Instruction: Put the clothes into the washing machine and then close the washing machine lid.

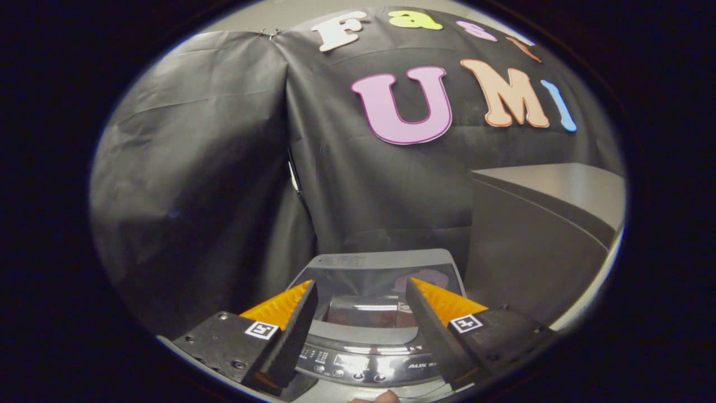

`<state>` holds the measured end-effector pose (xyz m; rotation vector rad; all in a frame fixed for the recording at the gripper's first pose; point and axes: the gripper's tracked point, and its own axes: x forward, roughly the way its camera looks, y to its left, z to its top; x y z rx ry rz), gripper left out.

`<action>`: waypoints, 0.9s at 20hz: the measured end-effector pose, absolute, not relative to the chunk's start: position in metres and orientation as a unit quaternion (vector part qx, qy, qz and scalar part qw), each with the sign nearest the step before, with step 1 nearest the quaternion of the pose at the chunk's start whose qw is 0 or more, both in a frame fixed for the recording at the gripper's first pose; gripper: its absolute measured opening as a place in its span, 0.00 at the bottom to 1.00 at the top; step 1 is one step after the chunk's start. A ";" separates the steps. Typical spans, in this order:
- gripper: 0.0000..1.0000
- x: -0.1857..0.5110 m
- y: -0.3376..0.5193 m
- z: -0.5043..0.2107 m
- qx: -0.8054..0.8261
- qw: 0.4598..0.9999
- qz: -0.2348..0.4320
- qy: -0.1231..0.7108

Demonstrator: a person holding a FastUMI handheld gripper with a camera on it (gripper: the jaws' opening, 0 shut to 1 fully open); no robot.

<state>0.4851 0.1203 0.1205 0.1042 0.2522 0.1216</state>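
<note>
- While it hovers above the front of the washing machine, the claw is tipped slightly downward, fingers spread apart, nothing between them.
- Washing machine sits below and just ahead of the fingers; control panel nearest, lid beyond it, long axis running away toward the black cloth wall.
- Lid is flat, glossy, dark window with grey frame.
- Grey cabinet stands just right of the machine.
- A fingertip shows beneath the claw.

gripper: fingers spread wide apart, nothing between them | pose: pointing forward, about level | fingertip: a person's, showing just behind the gripper's base
</note>
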 end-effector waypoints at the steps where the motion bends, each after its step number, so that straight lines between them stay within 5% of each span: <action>1: 0.96 0.476 0.120 0.118 0.059 0.989 0.063 0.124; 18: 0.96 0.351 0.080 0.118 0.034 0.997 0.056 0.037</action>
